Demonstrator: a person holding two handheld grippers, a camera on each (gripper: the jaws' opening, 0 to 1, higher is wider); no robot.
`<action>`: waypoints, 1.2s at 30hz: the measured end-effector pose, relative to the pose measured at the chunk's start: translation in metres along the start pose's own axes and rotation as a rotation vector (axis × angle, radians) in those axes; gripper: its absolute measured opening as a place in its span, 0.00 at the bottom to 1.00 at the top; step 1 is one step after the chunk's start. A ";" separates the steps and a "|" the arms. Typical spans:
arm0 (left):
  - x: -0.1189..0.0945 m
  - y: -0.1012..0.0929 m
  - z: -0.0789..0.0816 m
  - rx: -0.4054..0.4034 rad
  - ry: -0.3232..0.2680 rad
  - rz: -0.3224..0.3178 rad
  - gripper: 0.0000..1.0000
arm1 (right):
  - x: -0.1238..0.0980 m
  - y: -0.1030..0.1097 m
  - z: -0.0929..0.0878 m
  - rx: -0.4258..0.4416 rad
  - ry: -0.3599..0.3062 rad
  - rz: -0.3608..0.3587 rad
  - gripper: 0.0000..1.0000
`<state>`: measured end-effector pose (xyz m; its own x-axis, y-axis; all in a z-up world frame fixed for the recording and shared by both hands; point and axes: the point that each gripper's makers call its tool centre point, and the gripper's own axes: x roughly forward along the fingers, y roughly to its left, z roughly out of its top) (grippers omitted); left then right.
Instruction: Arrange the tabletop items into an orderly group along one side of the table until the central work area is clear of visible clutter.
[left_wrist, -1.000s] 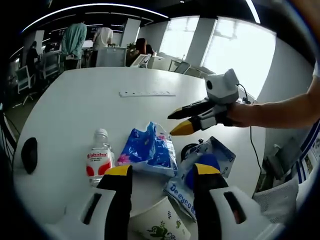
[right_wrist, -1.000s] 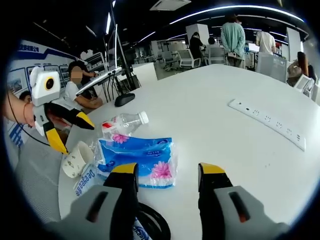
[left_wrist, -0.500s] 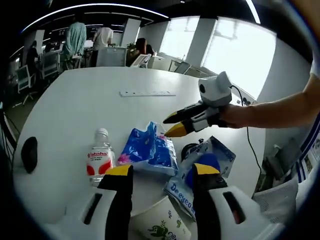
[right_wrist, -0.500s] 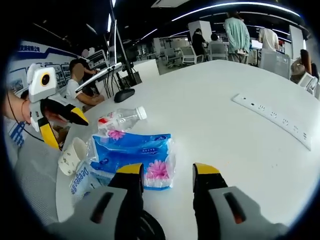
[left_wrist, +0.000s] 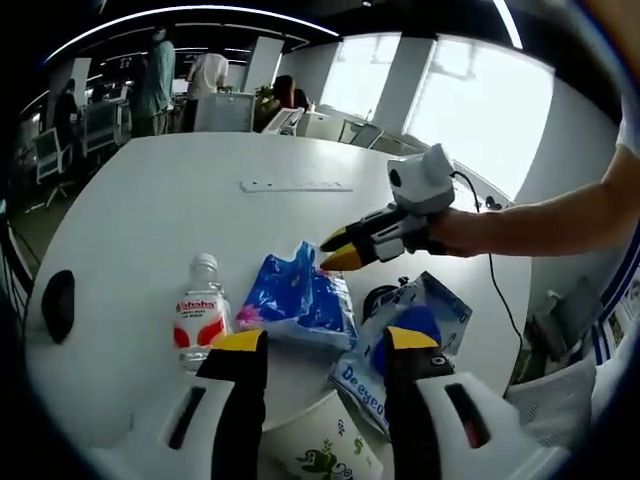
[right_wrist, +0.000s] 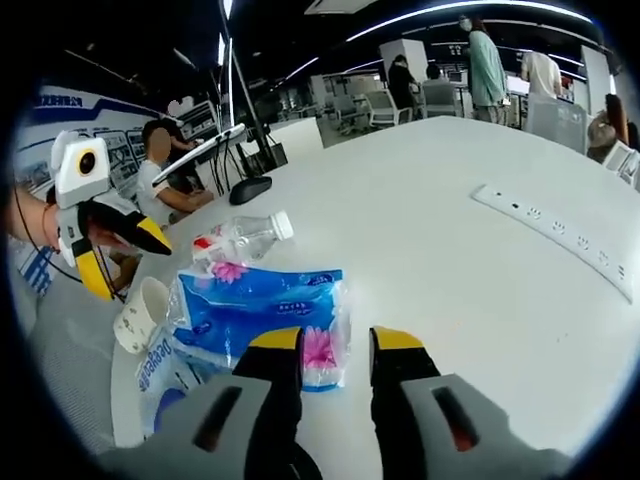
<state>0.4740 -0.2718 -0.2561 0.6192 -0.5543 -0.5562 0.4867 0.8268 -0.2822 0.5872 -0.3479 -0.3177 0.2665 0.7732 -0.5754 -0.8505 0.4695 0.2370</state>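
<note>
Table: a white tabletop (left_wrist: 150, 210) is seen in both views, with the items gathered near one edge.
Tissue pack: a blue tissue pack (right_wrist: 255, 310) printed with pink flowers is laid flat on the table, just beside the water bottle; it is also seen in the left gripper view (left_wrist: 297, 298).
Water bottle: a clear water bottle (left_wrist: 200, 312) with a white cap and a red label is laid on its side, cap pointing away from the table edge.
Paper cup: a printed paper cup (left_wrist: 320, 448) is located at the table edge, below the left gripper's jaws; in the right gripper view it is seen on its side (right_wrist: 138, 313).
Wipes packet: a blue and white wipes packet (left_wrist: 420, 315) is laid beside the tissue pack, partly hidden by a jaw.
Power strip: a white power strip (right_wrist: 565, 250) is placed well apart from the group, further across the table.
Mouse: a black mouse (left_wrist: 58, 305) is placed apart, near the table edge.
Left gripper: the left gripper (left_wrist: 318, 342) is held over the cup with jaws spread and nothing between them.
Right gripper: the right gripper (right_wrist: 335, 342) is positioned at the tissue pack's near edge, jaws narrowly apart; contact cannot be told.
</note>
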 end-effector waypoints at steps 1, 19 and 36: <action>0.000 0.000 0.000 0.000 0.000 -0.001 0.45 | 0.001 -0.001 -0.001 0.001 0.002 0.003 0.22; 0.003 0.003 0.000 -0.006 0.002 -0.002 0.44 | 0.007 -0.001 -0.008 0.007 0.019 0.018 0.05; 0.006 0.002 -0.001 -0.010 0.008 -0.001 0.43 | 0.001 -0.002 -0.010 0.020 0.001 0.020 0.00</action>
<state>0.4783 -0.2731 -0.2610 0.6133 -0.5546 -0.5624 0.4811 0.8270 -0.2908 0.5845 -0.3520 -0.3266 0.2490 0.7818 -0.5716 -0.8466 0.4624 0.2636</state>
